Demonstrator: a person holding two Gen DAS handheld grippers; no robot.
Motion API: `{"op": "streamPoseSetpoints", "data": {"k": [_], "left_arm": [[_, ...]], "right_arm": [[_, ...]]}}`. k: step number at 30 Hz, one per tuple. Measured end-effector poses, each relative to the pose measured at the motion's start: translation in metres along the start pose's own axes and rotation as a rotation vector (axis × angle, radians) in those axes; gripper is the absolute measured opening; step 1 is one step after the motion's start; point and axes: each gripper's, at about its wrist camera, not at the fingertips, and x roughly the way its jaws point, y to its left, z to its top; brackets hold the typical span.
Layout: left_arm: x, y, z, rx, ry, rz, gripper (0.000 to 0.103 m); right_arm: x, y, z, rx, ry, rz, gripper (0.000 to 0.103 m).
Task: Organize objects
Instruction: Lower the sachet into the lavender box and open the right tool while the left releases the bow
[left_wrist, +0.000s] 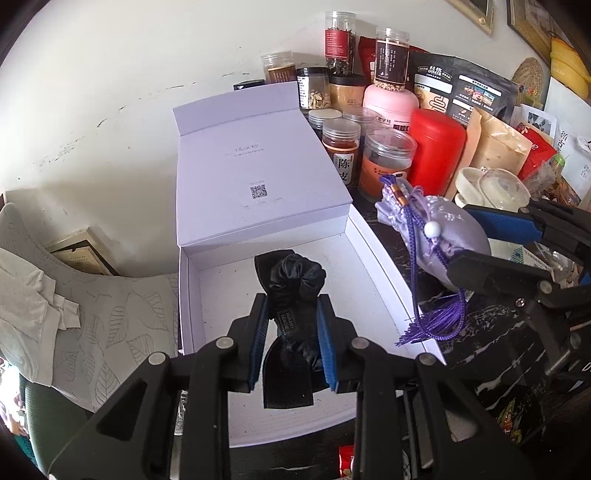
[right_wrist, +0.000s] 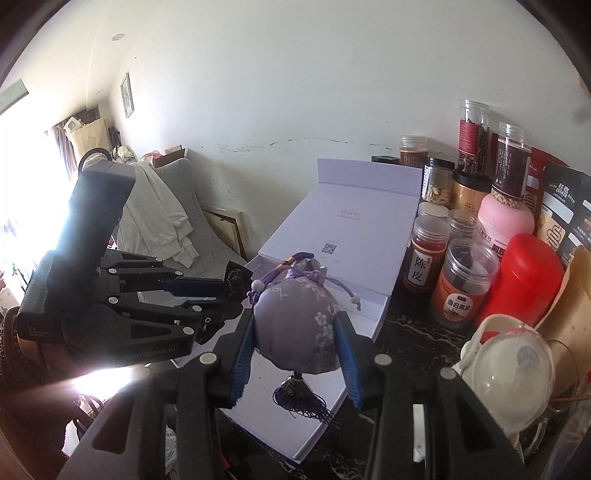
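A white gift box (left_wrist: 373, 254) lies open on the dark table, its lid (left_wrist: 258, 170) folded back towards the wall. My left gripper (left_wrist: 291, 328) is shut on a black satin scrunchie bow (left_wrist: 291, 291) and holds it over the box's inside. My right gripper (right_wrist: 295, 332) is shut on a purple embroidered sachet pouch (right_wrist: 295, 317) with cord, white beads and a tassel (right_wrist: 303, 398), held above the box's right edge. The pouch (left_wrist: 439, 221) and its tassel (left_wrist: 436, 321) also show in the left wrist view, the left gripper (right_wrist: 232, 284) in the right wrist view.
Several jars (left_wrist: 340, 144), a red canister (left_wrist: 436, 151), a pink tub (left_wrist: 391, 103) and snack bags (left_wrist: 461, 92) crowd the table right of the box. A clear glass lid (right_wrist: 513, 373) sits at front right. A grey cushioned chair with cloth (left_wrist: 92, 306) stands left.
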Motion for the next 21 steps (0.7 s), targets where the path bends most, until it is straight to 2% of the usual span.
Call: {"op": "streamPoseSetpoints", "data": {"k": [10,14,21], "left_arm": [[0.045,0.014,0.023,0.024,0.016,0.017,0.024],[0.063,0.024,0.028,0.020,0.037,-0.017,0.024],[0.095,0.037,0.031,0.022,0.062,-0.007,0.024]], "right_arm": [[0.042,-0.012,0.015,0.001,0.019,-0.013,0.042],[0.058,-0.014,0.018,-0.002,0.034,-0.019,0.042],[0.085,-0.022,0.021,0.011,0.055,-0.037,0.042]]}}
